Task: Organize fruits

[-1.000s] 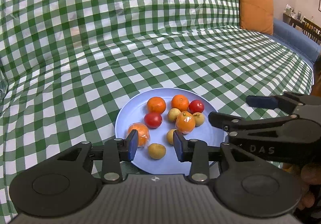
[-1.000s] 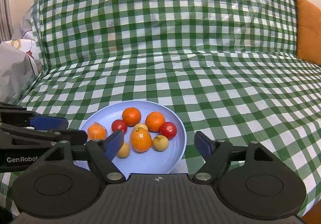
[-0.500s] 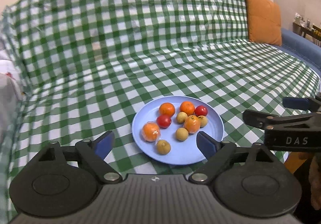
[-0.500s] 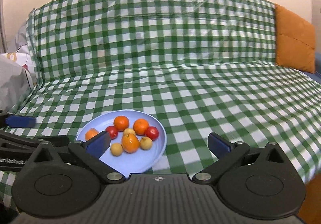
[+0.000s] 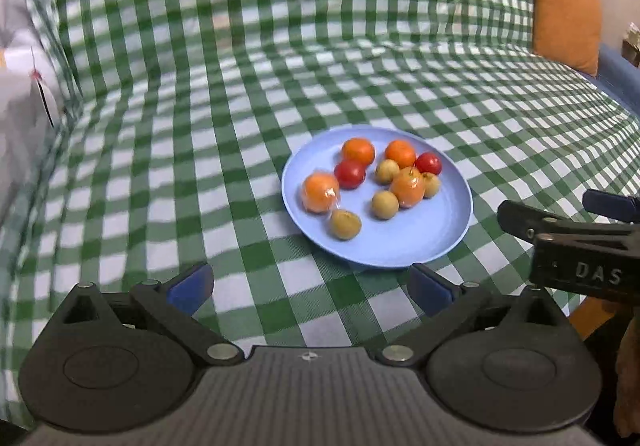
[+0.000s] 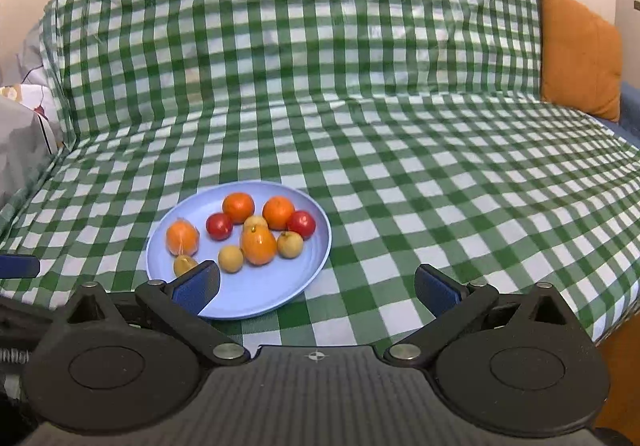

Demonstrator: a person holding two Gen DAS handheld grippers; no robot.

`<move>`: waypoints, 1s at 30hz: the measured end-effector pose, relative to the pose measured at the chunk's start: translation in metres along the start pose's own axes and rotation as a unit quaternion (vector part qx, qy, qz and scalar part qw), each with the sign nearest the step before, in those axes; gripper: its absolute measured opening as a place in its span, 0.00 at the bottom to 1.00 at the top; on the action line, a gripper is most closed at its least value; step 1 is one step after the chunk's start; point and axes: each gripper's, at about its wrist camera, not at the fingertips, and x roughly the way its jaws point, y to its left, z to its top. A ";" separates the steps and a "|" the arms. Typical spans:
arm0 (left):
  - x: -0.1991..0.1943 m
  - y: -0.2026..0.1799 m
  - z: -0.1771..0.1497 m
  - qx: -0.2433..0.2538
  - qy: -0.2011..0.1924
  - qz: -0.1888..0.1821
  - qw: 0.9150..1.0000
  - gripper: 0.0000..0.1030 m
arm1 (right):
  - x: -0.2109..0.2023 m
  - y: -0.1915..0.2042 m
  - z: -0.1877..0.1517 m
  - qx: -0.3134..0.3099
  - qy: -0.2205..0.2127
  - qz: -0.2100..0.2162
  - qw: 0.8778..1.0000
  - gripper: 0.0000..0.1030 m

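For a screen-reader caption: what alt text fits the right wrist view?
A blue plate of oranges and small red and yellow fruits sits on a green checked cloth draped over a sofa. The right gripper is open and empty in front.

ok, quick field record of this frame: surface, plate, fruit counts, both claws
surface: green-and-white checked cloth over a sofa
plate: light blue plate on the cloth, near its front edge
fruit on plate: four orange fruits, one wrapped in clear film; two red fruits; four small yellowish fruits
fruit off plate: none visible
left claw: jaws have just been opening, nothing between them, short of the plate
right claw: jaws open, nothing gripped
other: orange cushion at right
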 end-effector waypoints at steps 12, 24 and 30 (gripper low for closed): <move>0.006 0.006 0.002 -0.023 -0.002 0.009 1.000 1.00 | 0.003 -0.005 -0.001 0.016 0.006 -0.002 1.000 0.99; 0.006 0.009 0.003 -0.028 -0.002 0.006 1.000 1.00 | 0.005 0.000 -0.002 -0.003 0.010 -0.002 1.000 0.99; 0.006 0.010 0.003 -0.031 0.001 0.004 0.999 1.00 | 0.006 -0.001 -0.001 -0.003 0.011 0.000 1.000 0.99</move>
